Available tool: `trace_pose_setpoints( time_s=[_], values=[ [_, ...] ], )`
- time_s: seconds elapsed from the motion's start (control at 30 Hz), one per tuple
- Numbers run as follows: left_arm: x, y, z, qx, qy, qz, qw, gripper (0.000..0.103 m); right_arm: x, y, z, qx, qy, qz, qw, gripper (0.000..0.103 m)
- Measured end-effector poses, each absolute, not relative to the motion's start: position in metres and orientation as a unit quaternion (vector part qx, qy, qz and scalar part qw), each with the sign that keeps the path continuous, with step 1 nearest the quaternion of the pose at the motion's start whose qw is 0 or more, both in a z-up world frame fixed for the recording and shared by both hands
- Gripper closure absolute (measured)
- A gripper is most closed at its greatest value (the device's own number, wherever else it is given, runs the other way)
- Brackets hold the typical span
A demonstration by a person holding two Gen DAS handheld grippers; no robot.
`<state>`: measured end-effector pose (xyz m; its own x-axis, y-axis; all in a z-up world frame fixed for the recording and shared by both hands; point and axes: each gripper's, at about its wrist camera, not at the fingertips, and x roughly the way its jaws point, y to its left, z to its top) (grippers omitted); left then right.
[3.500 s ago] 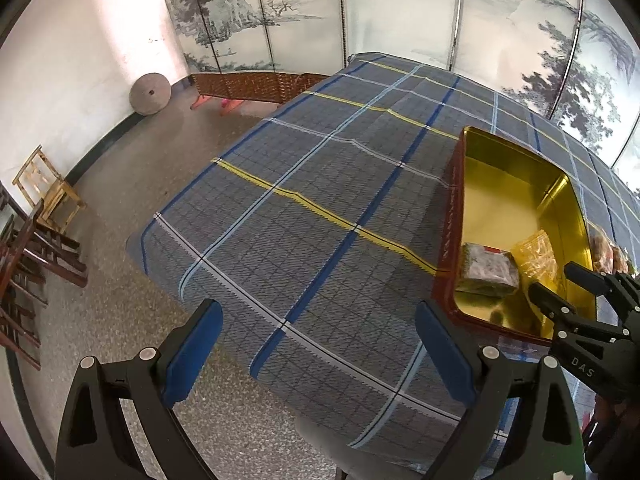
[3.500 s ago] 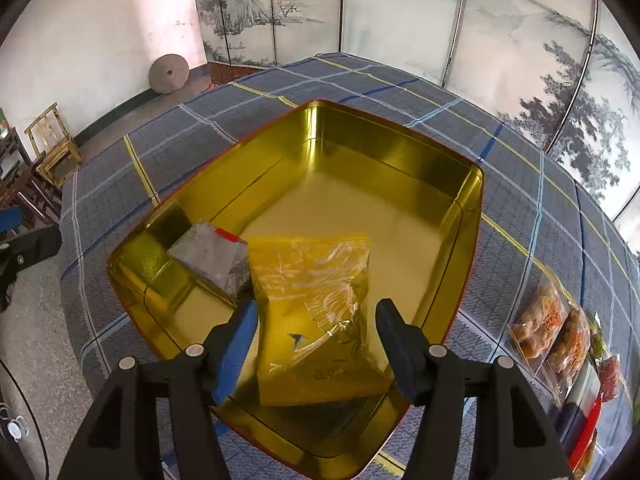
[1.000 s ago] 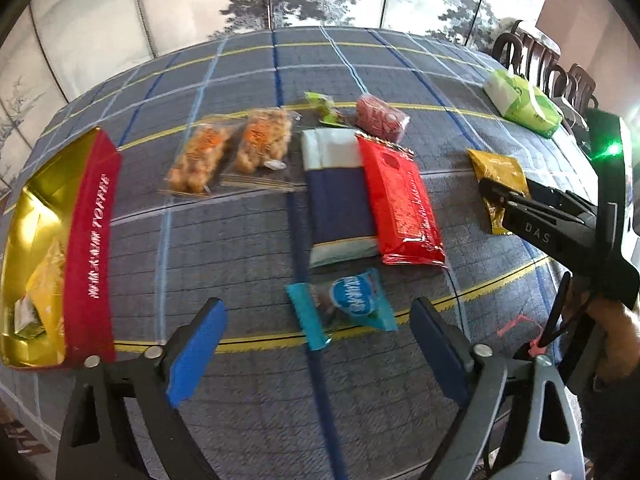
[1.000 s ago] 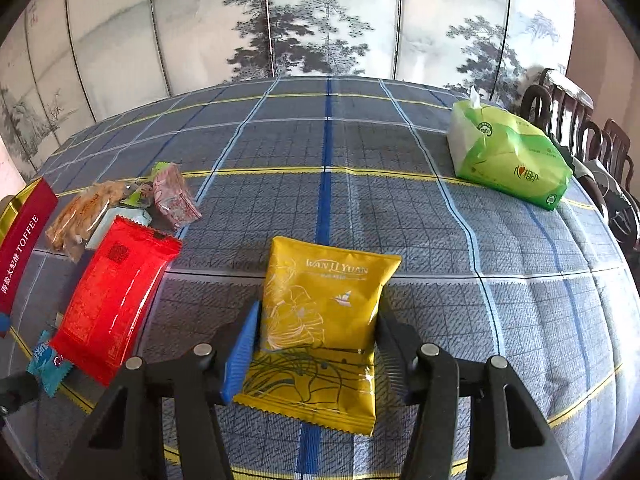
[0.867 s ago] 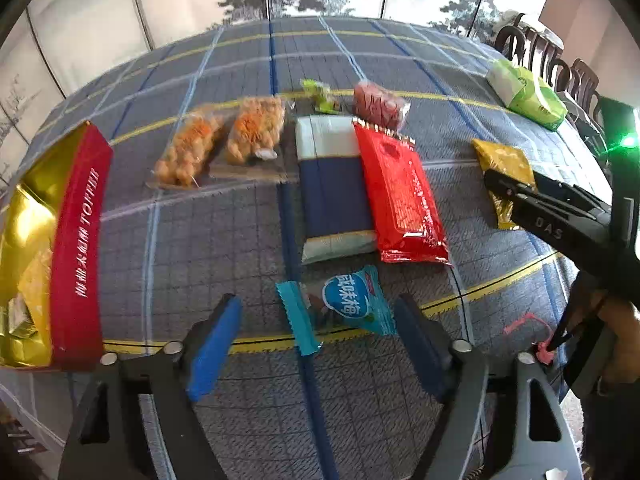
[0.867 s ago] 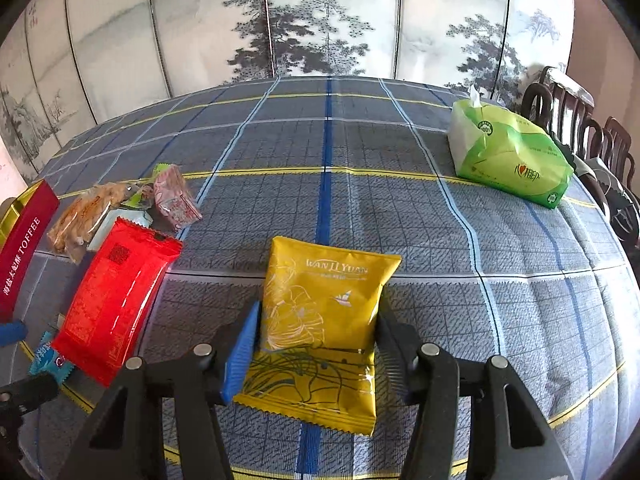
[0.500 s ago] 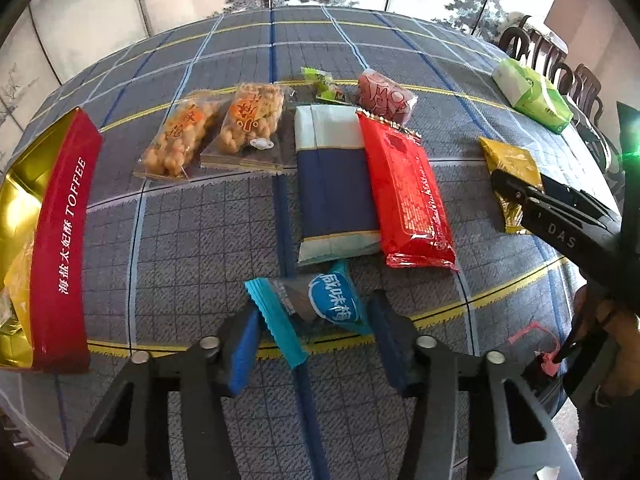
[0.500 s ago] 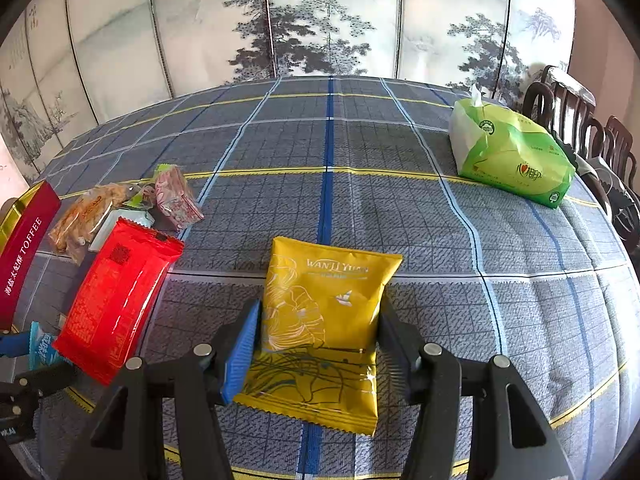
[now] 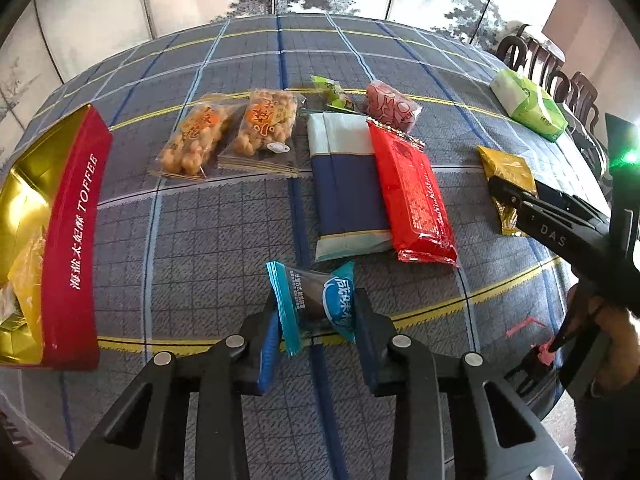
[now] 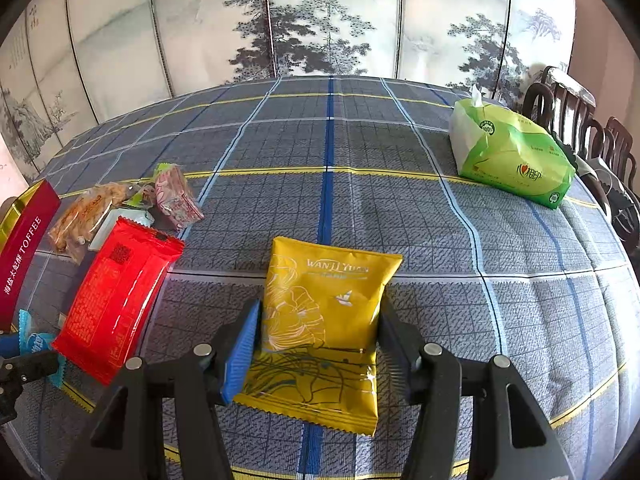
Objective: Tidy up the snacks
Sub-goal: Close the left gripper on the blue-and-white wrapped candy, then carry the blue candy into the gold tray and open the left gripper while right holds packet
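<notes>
My left gripper [image 9: 314,322] is shut on a small blue snack packet [image 9: 316,298], lifted slightly off the checked tablecloth. My right gripper [image 10: 318,338] straddles a yellow snack bag [image 10: 326,320] lying flat on the cloth; its pads touch the bag's sides without creasing it. The red and gold toffee tin [image 9: 76,240] lies open at the left with a yellow bag inside. The right gripper also shows in the left wrist view [image 9: 520,204], over the yellow bag [image 9: 506,170].
On the cloth lie two clear bags of fried snacks [image 9: 228,136], a blue and white pack [image 9: 344,184], a red pack [image 9: 412,192], a pink packet [image 9: 390,106] and a small green packet [image 9: 332,92]. A green tissue pack [image 10: 508,156] sits far right. Chairs [image 10: 580,120] stand beyond.
My left gripper moved up to the blue packet and closed on it, lifting it a little. My right gripper has stayed around the yellow bag.
</notes>
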<state>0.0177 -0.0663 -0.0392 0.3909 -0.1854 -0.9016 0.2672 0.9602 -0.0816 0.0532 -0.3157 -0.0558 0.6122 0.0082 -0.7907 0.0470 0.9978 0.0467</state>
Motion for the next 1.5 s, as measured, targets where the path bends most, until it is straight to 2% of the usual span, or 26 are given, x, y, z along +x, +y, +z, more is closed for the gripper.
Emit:
trace_pose_setpoints(
  time_s=[0.47,0.9,1.27,1.5],
  values=[
    [0.009,-0.035,-0.012,0.028,0.515,-0.115,0.849,0.074,0.053,-0.315,-0.056,0.030,0.440,-0.011,0.897,0.044],
    [0.021,0.052,0.031,-0.010,0.472,-0.024,0.881,0.074,0.052,-0.316,-0.055,0.029,0.441,-0.012,0.897,0.044],
    [0.027,0.136,0.020,-0.034,0.478,0.061,0.876,0.074,0.052,-0.317,-0.055,0.028,0.441,-0.012,0.897,0.044],
    [0.026,0.160,0.003,-0.023,0.497,0.075,0.864,0.073,0.052,-0.317,-0.055,0.027,0.441,-0.013,0.897,0.044]
  ],
)
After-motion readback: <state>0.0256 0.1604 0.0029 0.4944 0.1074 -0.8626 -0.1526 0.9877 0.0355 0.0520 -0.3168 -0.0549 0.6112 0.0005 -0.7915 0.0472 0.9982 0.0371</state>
